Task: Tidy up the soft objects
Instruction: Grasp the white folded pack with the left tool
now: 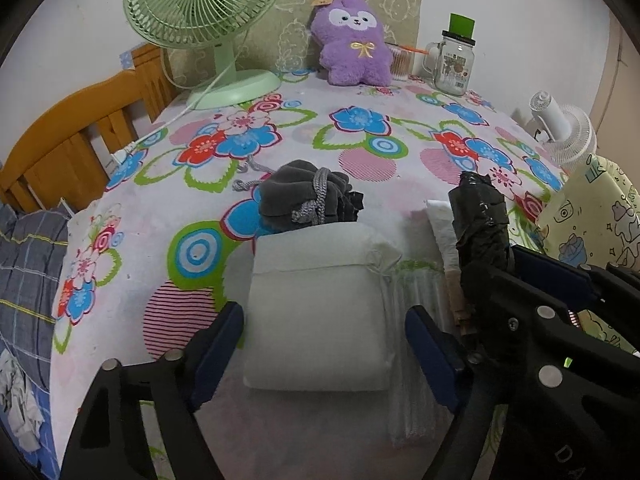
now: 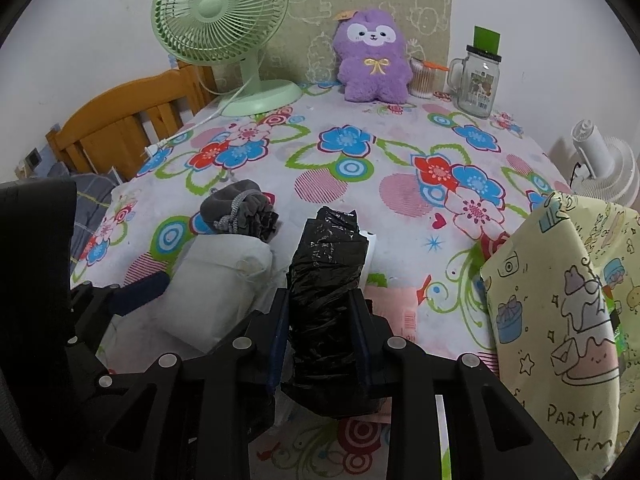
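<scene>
A white soft pouch (image 1: 320, 304) lies on the floral tablecloth between the open fingers of my left gripper (image 1: 324, 344); the pads stand apart from its sides. It also shows in the right wrist view (image 2: 216, 284). A grey drawstring pouch (image 1: 308, 196) lies just behind it, and shows in the right wrist view too (image 2: 240, 212). My right gripper (image 2: 320, 336) is shut on a black plastic roll (image 2: 326, 280), held upright to the right of the white pouch; the roll also shows in the left wrist view (image 1: 480, 220). A purple plush toy (image 1: 352, 44) sits at the back.
A green fan (image 1: 204, 20) stands at the back left, a glass jar (image 1: 454, 64) at the back right. A yellow cartoon bag (image 2: 560, 320) stands at the right edge. A white fan (image 2: 604, 168) and a wooden chair (image 1: 80, 136) flank the table. A pink packet (image 2: 400, 308) lies under the roll.
</scene>
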### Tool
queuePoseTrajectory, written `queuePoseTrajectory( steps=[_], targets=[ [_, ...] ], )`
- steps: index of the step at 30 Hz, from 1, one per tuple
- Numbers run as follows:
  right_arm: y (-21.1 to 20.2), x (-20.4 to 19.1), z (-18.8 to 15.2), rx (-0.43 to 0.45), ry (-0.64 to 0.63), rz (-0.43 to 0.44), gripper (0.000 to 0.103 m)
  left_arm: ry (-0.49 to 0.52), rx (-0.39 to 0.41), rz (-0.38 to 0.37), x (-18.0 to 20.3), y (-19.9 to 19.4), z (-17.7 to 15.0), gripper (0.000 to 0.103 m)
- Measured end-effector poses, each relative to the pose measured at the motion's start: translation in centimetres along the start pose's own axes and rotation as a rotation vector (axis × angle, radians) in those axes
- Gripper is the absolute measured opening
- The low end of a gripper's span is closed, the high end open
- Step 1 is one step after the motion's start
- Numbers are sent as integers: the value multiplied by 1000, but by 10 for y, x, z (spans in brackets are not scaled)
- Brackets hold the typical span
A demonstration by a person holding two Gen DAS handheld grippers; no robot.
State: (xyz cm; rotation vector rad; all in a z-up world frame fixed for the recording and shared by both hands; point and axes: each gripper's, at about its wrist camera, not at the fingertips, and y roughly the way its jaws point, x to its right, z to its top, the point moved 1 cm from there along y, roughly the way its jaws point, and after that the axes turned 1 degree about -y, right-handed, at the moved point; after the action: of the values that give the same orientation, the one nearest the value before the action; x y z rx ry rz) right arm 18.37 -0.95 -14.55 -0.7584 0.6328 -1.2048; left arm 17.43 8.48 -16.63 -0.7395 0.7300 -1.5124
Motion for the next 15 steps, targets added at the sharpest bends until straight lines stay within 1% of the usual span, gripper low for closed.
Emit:
queuePoseTrajectory(
  steps=[3,7,10,15],
  targets=[
    [3,1,0,-6,3,-1,32,-2,-1,-27,1,1,-1,70],
    [4,-1,0,-6,-3,-5,32,0,11,-44,4,-1,-2,61],
    [4,-2,-1,-7,0,-2,32,0,16,-47,7,-3,-4,57],
    [-1,-3,-4,-3,-1,6,32,-6,19,-61,9,-10,-7,55]
  ],
)
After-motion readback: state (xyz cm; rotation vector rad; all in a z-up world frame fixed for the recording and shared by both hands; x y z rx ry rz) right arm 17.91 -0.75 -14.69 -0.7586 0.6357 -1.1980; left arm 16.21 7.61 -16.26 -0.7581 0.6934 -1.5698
